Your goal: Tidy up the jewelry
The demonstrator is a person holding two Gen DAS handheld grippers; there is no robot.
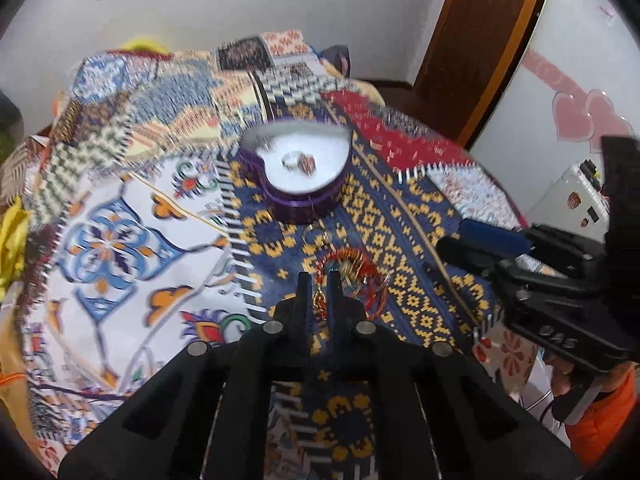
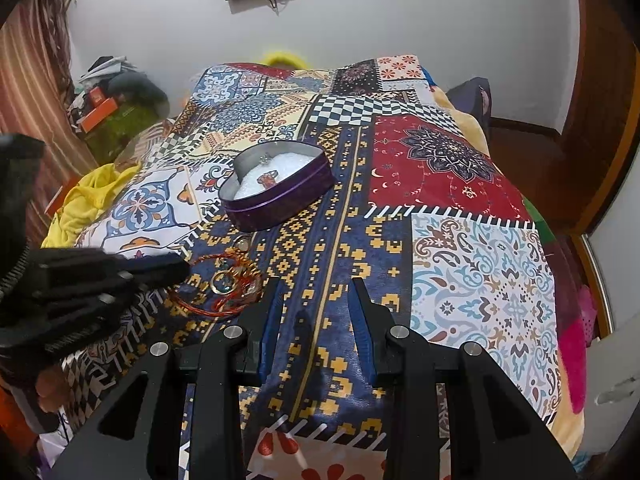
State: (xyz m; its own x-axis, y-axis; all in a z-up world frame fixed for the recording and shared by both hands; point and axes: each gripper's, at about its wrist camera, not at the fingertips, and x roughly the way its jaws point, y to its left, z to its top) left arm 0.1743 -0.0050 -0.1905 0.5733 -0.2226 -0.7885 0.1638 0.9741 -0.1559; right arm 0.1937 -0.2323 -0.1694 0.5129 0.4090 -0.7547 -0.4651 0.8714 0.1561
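The left gripper (image 1: 319,285) was seen nearly closed, fingers pinched on a gold-and-red dangling earring (image 1: 320,300) at the near edge of the jewelry pile (image 1: 352,276). The right gripper (image 2: 314,292) was held apart, empty, with the pile to its left. The heart-shaped purple tin (image 1: 298,168) lay just beyond the left fingertips, rings already inside. Judged risk: red bangles tangled with the earring could be dragged along, or the thin piece could slip out

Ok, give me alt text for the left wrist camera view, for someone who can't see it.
The left gripper has its fingers nearly shut around a red-and-gold jewelry piece on a patchwork bedspread. Beyond it sits an open purple heart-shaped tin holding rings; the right gripper enters from the right.
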